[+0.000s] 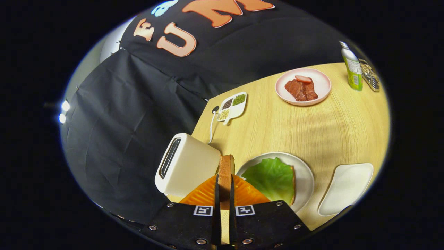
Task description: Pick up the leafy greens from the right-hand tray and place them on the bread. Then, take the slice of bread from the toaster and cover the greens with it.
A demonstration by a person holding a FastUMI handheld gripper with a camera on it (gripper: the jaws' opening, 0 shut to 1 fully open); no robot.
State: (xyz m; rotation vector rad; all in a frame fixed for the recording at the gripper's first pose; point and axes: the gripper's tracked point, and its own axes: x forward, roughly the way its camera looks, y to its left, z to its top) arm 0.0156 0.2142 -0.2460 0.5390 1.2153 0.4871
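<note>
Gripper view shows the tongs (224, 189) clamped on a bread slice (225, 172), between the toaster (189, 166) and the greens (272, 178).

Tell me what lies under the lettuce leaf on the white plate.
A bread slice edge shows under the lettuce leaf on the white plate; the rest is covered. The tongs grip another slice.

We see a pale wood tabletop (312, 128). Far side: pink plate (321, 91) w/ dark red meat pieces (301, 90) & a sausage slice (303, 78) on top. Right of it, a green-labelled bottle (353, 67), upright, w/ a metal rack-like item (370, 75) just beside; can't tell what exactly. Left of the pink plate, a small white divided dish (233, 107) w/ grains/beans in separate compartments. A white cable (211, 126) runs near that dish.
</note>
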